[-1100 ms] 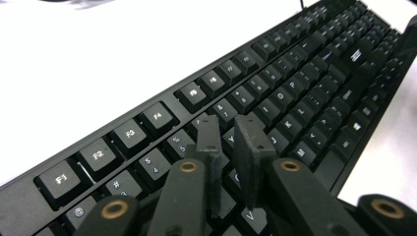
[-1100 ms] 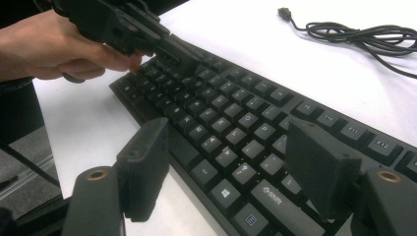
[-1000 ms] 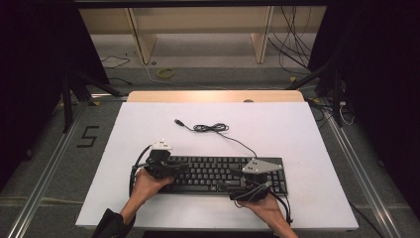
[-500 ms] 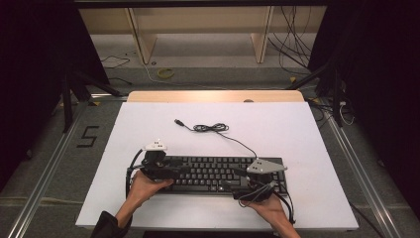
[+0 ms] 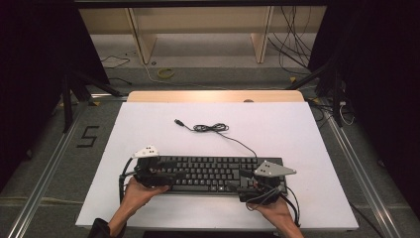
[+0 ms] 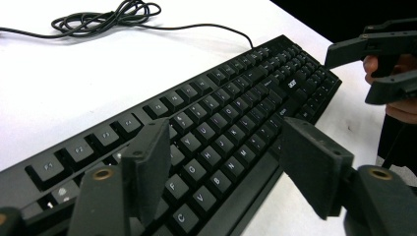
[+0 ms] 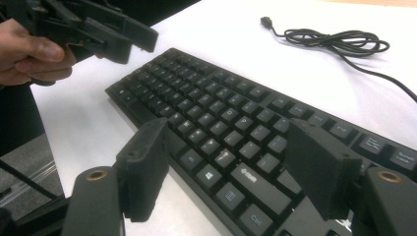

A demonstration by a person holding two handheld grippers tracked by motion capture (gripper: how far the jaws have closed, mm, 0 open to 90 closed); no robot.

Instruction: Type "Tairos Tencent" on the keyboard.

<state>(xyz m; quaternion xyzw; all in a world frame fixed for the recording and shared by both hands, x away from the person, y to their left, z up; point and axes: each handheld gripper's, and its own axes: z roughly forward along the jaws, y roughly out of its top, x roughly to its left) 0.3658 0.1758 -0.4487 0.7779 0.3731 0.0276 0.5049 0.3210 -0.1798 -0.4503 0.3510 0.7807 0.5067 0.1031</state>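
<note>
High view: at the near edge of the white table (image 5: 297, 129), 2 hands are seen coming in from the bottom, each holding a gripper. The left gripper (image 5: 166, 177) is held over the left end of the black keyboard (image 5: 213, 171), and the right gripper (image 5: 236, 181) is held at its right end, near the front edge.

From the left gripper view, the left gripper (image 6: 223, 177) is seen with its jaws spread wide, nothing being held between them. The keyboard (image 6: 216, 123) lies below and between the 2 jaws, its front edge passing through the gap; whether a jaw touches the keys cannot be told. Farther off, at the keyboard's far end, the right gripper (image 6: 376, 66) is seen, gripped by a hand (image 6: 401, 105).

From the right gripper view, the right gripper (image 7: 228, 172) is likewise shown wide apart and empty, with the keyboard (image 7: 236, 123) running away beneath it. Beyond, the left gripper (image 7: 142, 42) is held by a hand (image 7: 29, 59) above the opposite end of the keyboard.

The keyboard is laid flat on the near half of the table, its long side parallel to the table's front edge. Behind it, its black cable (image 5: 210, 128) is run from the back edge to a loose coil near the table's middle, ending in a plug (image 5: 179, 122). Past the white surface, a wooden strip (image 5: 213, 95) is seen at the far side.
</note>
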